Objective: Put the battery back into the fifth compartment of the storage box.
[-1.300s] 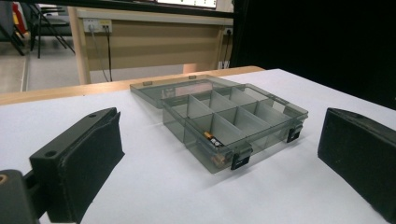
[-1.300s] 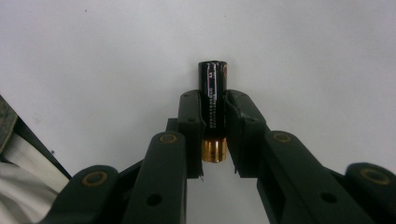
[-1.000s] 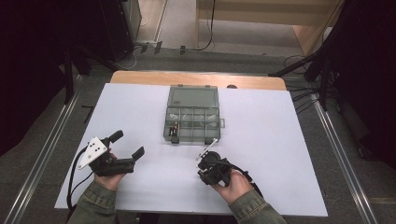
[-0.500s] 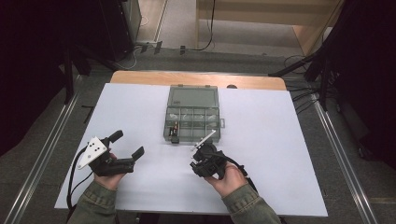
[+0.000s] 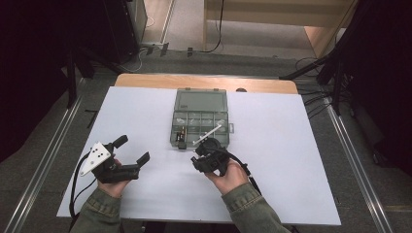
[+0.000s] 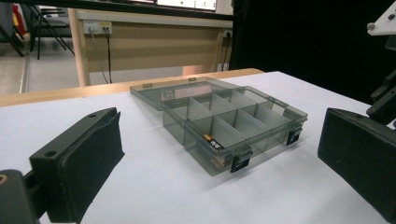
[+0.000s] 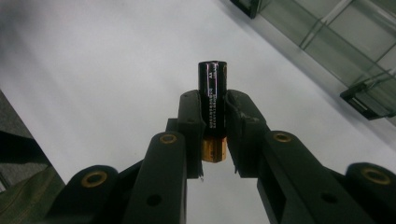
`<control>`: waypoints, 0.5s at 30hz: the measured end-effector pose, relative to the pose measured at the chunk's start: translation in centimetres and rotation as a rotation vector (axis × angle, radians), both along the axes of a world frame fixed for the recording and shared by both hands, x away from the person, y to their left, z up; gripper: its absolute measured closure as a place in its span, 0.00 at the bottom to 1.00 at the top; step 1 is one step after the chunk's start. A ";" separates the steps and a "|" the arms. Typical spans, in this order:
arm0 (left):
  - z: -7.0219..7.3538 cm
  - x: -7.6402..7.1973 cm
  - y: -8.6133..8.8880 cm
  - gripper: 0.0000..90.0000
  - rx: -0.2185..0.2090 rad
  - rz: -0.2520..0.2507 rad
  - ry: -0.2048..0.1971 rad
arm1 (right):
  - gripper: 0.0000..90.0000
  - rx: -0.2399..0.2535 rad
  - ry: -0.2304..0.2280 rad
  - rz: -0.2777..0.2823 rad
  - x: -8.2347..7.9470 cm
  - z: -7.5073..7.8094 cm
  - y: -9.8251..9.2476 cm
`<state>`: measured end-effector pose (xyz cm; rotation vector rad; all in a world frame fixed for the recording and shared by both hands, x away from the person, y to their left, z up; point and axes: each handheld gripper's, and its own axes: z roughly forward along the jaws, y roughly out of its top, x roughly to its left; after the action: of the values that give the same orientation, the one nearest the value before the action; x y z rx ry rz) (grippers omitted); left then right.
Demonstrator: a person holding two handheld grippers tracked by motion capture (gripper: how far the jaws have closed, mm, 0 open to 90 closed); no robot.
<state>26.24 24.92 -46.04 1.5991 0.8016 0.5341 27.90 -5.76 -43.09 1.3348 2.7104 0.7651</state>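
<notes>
The right gripper (image 7: 214, 114) has its jaws clenched on a black battery (image 7: 212, 100) with a gold end, held lengthwise between the pads. In the high view this gripper (image 5: 205, 154) hangs above the white worktop (image 5: 291, 160), just beside the near edge of the open compartment box (image 5: 200, 121). 1 more battery (image 6: 213, 142) lies in the box's near corner compartment. The left gripper (image 5: 130, 151) hangs well apart, jaws released and holding nothing.

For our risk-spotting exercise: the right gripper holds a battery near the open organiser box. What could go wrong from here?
1. The battery sticks out past the right gripper jaws, so it might slip or tilt.
2. The organiser box has narrow compartments; the battery may catch on a divider.
3. The box looks light and might shift.
</notes>
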 end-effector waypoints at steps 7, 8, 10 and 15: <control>0.0 0.0 0.0 0.00 -0.002 0.000 0.000 | 0.86 0.017 -0.033 -0.016 0.8 0.5 0.7; 0.0 0.0 0.0 0.00 -0.002 0.000 0.002 | 0.86 0.019 -0.041 -0.012 0.8 0.5 0.8; 0.0 0.0 0.0 0.00 -0.002 0.002 0.005 | 0.86 0.026 -0.043 -0.014 1.0 0.6 1.0; 0.0 0.1 0.1 0.00 -0.005 0.000 0.004 | 0.86 0.055 -0.048 -0.039 1.9 0.5 1.6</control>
<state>26.30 24.98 -46.02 1.5960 0.8051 0.5285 29.78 -4.18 -42.55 1.3574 2.6369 0.8628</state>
